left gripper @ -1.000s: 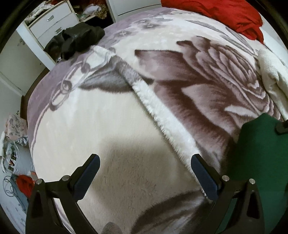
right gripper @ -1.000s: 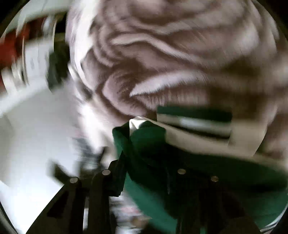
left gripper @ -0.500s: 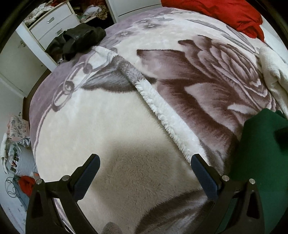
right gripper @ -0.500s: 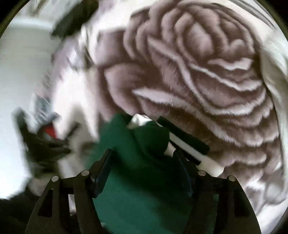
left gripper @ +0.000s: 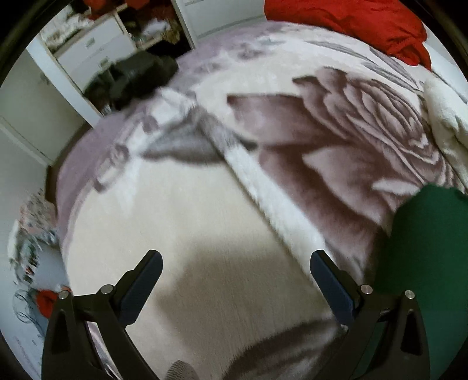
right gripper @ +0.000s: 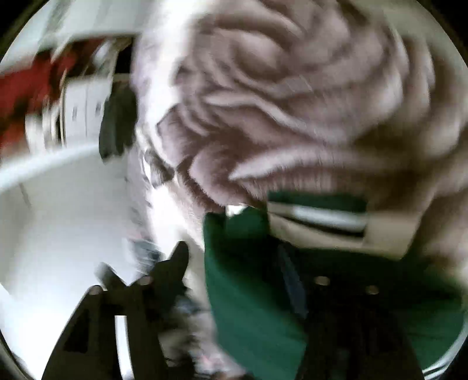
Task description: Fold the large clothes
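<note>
A dark green garment point(right gripper: 251, 292) with a white-and-green striped cuff point(right gripper: 327, 222) fills the lower right of the blurred right wrist view. My right gripper point(right gripper: 234, 269) is shut on its fabric and holds it above the bed. The same green garment point(left gripper: 424, 251) shows at the right edge of the left wrist view. My left gripper point(left gripper: 237, 277) is open and empty, low over the cream part of the rose-patterned blanket point(left gripper: 321, 146).
A red garment point(left gripper: 365, 26) lies at the bed's far end. A white fleece point(left gripper: 447, 122) sits at the right. A black garment point(left gripper: 137, 76) lies at the far left corner by white drawers point(left gripper: 93, 52). Clutter point(left gripper: 32, 233) lies on the floor left.
The right gripper swung fast with the green garment, its view turning from the rose toward the bed's left edge. The left gripper shifted slightly; more green fabric shows at its right.
</note>
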### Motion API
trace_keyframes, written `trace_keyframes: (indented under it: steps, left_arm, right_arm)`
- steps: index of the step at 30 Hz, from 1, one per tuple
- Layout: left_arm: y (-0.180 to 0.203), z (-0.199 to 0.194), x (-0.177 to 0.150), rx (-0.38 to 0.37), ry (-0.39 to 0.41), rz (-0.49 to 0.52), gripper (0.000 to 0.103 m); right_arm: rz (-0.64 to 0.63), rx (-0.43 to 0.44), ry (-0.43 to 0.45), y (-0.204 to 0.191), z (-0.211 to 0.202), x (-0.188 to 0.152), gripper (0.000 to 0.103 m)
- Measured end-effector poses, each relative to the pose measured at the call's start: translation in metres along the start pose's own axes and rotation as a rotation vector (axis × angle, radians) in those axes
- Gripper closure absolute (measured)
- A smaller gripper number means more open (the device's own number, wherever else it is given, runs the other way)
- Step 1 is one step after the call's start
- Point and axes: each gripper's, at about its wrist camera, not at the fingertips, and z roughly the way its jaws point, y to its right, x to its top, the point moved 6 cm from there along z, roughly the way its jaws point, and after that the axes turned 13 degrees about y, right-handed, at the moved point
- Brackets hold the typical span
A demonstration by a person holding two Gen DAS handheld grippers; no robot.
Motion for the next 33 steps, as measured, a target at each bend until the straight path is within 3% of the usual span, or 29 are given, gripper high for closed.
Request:
trace_keyframes:
  steps: [5, 6, 8, 9, 12, 15, 17, 20, 22, 24, 27, 29, 30, 33]
  left_arm:
    - [0.017, 0.012, 0.012, 0.218, 0.063, 0.239, 0.0]
    - [0.021, 0.015, 0.011, 0.237, 0.069, 0.27, 0.0]
    - [0.026, 0.02, 0.007, 0.208, 0.053, 0.28, 0.0]
    - [0.026, 0.022, 0.006, 0.195, 0.049, 0.277, 0.0]
    - [0.028, 0.022, 0.002, 0.194, 0.049, 0.297, 0.0]
    - [0.028, 0.024, -0.001, 0.188, 0.039, 0.295, 0.0]
    - [0.027, 0.023, -0.002, 0.182, 0.029, 0.284, 0.0]
    - [0.026, 0.018, 0.001, 0.157, 0.01, 0.264, 0.0]
    - [0.023, 0.009, 0.007, 0.119, 0.008, 0.228, 0.0]
    - [0.022, -0.002, 0.016, -0.001, -0.015, 0.151, 0.0]
    - [0.036, -0.023, 0.029, -0.381, -0.116, -0.103, 0.0]
    - [0.053, -0.03, 0.032, -0.55, -0.177, -0.192, 0.0]
    - [0.068, -0.032, 0.032, -0.593, -0.194, -0.183, 0.0]
    - [0.103, -0.023, 0.028, -0.604, -0.224, -0.082, 0.0]
  right_arm:
    - [-0.284, -0.206, -0.056, -0.016, 0.027, 0.006, 0.034]
    - [-0.315, -0.229, -0.077, -0.019, 0.039, 0.005, 0.034]
    - [-0.34, -0.218, -0.129, -0.023, 0.064, -0.004, 0.035]
    - [-0.33, -0.208, -0.111, -0.025, 0.068, -0.005, 0.047]
    - [-0.036, -0.151, -0.098, -0.004, 0.076, -0.003, 0.063]
    - [0.431, 0.032, -0.086, 0.039, 0.069, -0.005, 0.072]
    - [0.532, 0.109, -0.093, 0.054, 0.066, -0.01, 0.073]
    - [0.423, 0.131, -0.055, 0.048, 0.055, -0.006, 0.07]
    - [0.347, 0.141, -0.029, 0.036, 0.031, -0.006, 0.059]
    - [0.286, 0.131, 0.058, 0.032, -0.009, -0.009, 0.048]
    - [0.235, 0.088, 0.173, 0.04, -0.07, -0.028, 0.041]
    - [0.24, 0.003, 0.233, 0.06, -0.105, -0.055, 0.041]
    - [0.249, -0.06, 0.25, 0.075, -0.12, -0.072, 0.041]
    - [0.281, -0.179, 0.28, 0.106, -0.139, -0.111, 0.04]
